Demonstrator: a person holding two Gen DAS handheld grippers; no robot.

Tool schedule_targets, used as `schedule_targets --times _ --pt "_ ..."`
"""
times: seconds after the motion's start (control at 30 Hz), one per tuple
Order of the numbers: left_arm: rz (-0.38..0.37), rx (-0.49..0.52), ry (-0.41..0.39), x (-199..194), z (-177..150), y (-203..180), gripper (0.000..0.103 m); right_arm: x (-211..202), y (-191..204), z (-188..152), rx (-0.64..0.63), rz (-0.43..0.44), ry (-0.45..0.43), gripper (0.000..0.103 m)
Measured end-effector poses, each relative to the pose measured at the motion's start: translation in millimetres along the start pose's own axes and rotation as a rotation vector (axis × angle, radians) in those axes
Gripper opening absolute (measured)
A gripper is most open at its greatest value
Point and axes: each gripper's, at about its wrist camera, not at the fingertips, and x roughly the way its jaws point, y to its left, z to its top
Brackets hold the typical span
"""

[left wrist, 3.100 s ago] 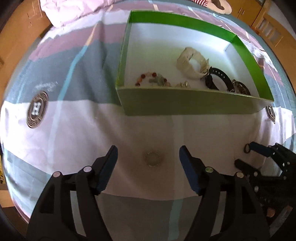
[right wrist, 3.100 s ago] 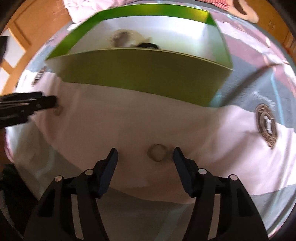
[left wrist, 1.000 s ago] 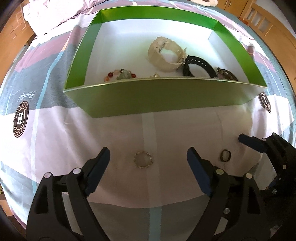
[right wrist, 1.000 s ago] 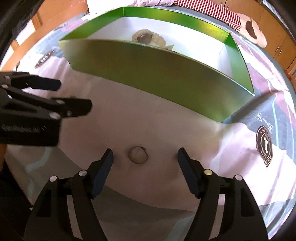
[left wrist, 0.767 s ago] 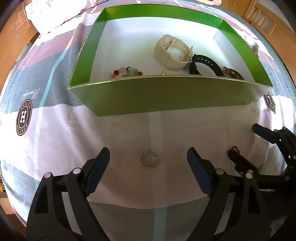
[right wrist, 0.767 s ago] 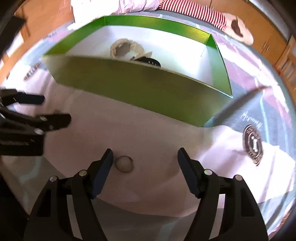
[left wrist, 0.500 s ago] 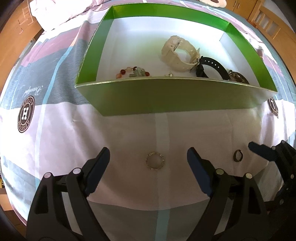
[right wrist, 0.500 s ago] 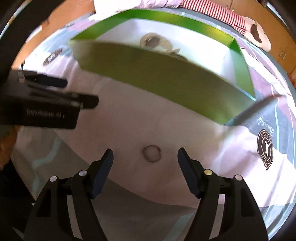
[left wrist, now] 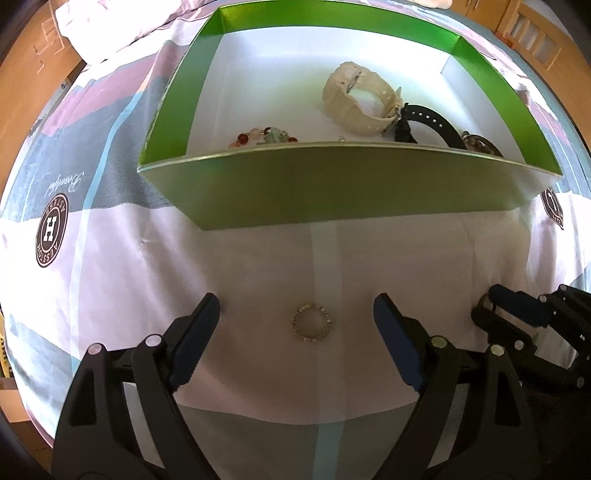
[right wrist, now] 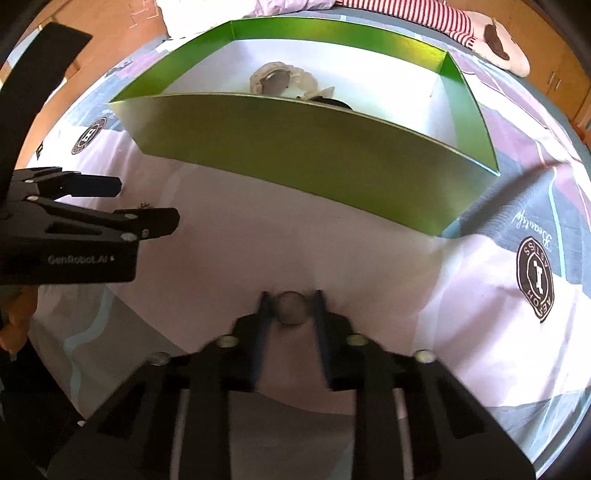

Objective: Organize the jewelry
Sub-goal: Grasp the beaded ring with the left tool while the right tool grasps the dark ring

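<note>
A green box [left wrist: 332, 188] with a white floor holds a cream watch [left wrist: 360, 99], a black watch [left wrist: 424, 123] and a bead bracelet [left wrist: 266, 136]. A sparkly ring [left wrist: 311, 327] lies on the bedsheet between the wide-open fingers of my left gripper [left wrist: 297, 328]. My right gripper [right wrist: 290, 306] has closed around a dark ring [right wrist: 291, 307] on the sheet; the fingers look blurred. The right gripper also shows at the right of the left wrist view [left wrist: 517, 314]. The left gripper shows in the right wrist view [right wrist: 110, 210].
The bedsheet [left wrist: 110, 280] has round logo patches [left wrist: 51, 229] and pale stripes. A second patch [right wrist: 535, 275] lies right of the right gripper. A white pillow [left wrist: 122, 26] and wooden furniture [right wrist: 554, 22] lie beyond the box.
My right gripper has gone from wide open to closed around the dark ring. My left gripper stays open over the sparkly ring and has shifted slightly.
</note>
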Motion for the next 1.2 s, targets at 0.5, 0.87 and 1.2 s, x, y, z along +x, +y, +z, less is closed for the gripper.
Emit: schedule_targets --times 0.5,0.87,1.2 --pt "0.005 -0.002 0.008 9 4 6 0.086 -4 -6 -2 0.02 -0.013 -0.004 0.025" --pt "0.05 0.019 -0.005 18 1 0 0.087 -3 -1 -3 -0.002 -0.045 -0.007 0.035" --pt "0.06 0.025 -0.005 18 1 -6 0.087 -2 1 -4 -0.018 -0.076 -0.011 0.043"
